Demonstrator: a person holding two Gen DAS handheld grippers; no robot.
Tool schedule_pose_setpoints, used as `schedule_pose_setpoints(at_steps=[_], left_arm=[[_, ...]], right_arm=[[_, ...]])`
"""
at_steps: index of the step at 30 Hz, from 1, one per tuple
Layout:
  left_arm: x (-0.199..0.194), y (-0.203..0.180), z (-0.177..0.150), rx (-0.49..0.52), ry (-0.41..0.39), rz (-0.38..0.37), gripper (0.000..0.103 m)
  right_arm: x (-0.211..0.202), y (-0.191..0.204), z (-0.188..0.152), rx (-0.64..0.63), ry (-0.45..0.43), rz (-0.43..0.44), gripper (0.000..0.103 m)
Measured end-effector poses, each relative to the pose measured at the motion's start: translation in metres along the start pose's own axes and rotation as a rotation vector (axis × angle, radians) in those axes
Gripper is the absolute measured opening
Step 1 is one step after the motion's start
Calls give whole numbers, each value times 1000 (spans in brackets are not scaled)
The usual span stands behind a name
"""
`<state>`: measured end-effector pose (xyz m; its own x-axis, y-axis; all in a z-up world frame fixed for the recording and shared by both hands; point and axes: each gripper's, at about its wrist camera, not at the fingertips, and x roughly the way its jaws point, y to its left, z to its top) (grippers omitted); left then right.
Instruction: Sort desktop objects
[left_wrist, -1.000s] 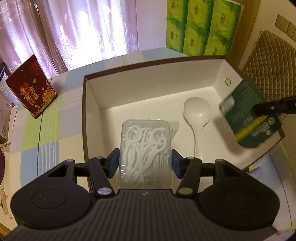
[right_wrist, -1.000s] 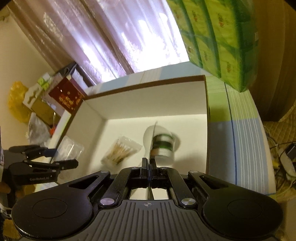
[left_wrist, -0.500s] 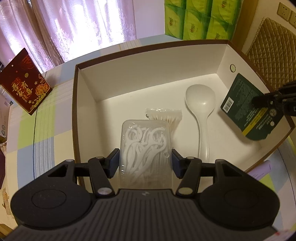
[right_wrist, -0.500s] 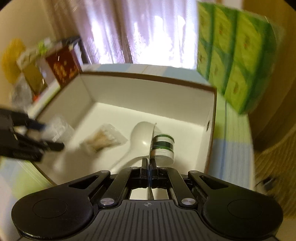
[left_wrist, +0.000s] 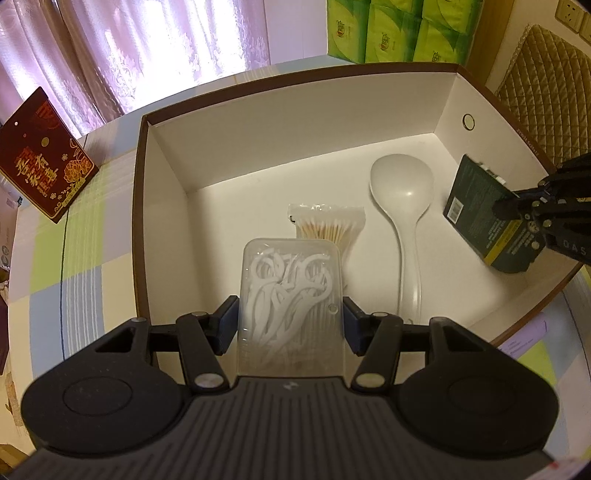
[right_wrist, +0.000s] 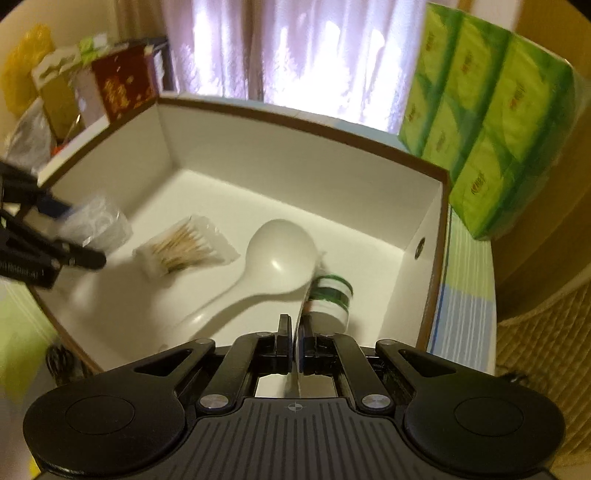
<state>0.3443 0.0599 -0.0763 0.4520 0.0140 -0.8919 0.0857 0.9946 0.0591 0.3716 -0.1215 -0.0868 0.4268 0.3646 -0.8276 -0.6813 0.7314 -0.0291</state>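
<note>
- We are watching the left gripper (left_wrist: 290, 319) hanging over the near edge of the white box (left_wrist: 303, 155), its fingers (left_wrist: 226, 320) pressing both sides of a clear case of floss picks (left_wrist: 291, 299).
- That case is sitting above the box floor, just in front of the bag of cotton swabs (left_wrist: 327, 229) that is lying flat inside.
- Beside the swabs, the white spoon (left_wrist: 404, 206) is resting on the box floor, bowl toward the far wall, handle pointing back at us.
- On the right side, the right gripper (right_wrist: 294, 332) is reaching in over the box rim, fingers nearly together and pinching a thin dark green card packet (left_wrist: 487, 214) by its edge.
- From the right wrist camera we are seeing that packet edge-on, with a green-and-white roll on its face, hanging just beside the spoon bowl; whether it is touching the floor we cannot tell.
- The box is standing on a desk (left_wrist: 77, 236) with a checked cloth, a red box (left_wrist: 40, 155) to its left, green tissue packs (right_wrist: 491, 122) behind it.
</note>
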Motion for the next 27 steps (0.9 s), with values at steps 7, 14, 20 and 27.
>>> schedule_pose_setpoints(at_steps=[7,14,20,27], left_arm=[[5,0,-1,-1,13,0,53],[8,-3,-2,6,28,0,53],[12,-3,-1,7,40,3,53],[13,-5,-1,9,45,18,54]], right_arm=[[-14,-9,1,61,-72,72,68],[-18,-17,0,103,-65,122,72],[-23,-19,1,105,-64,132,79],[-24,-20,1,107,-66,134,84]])
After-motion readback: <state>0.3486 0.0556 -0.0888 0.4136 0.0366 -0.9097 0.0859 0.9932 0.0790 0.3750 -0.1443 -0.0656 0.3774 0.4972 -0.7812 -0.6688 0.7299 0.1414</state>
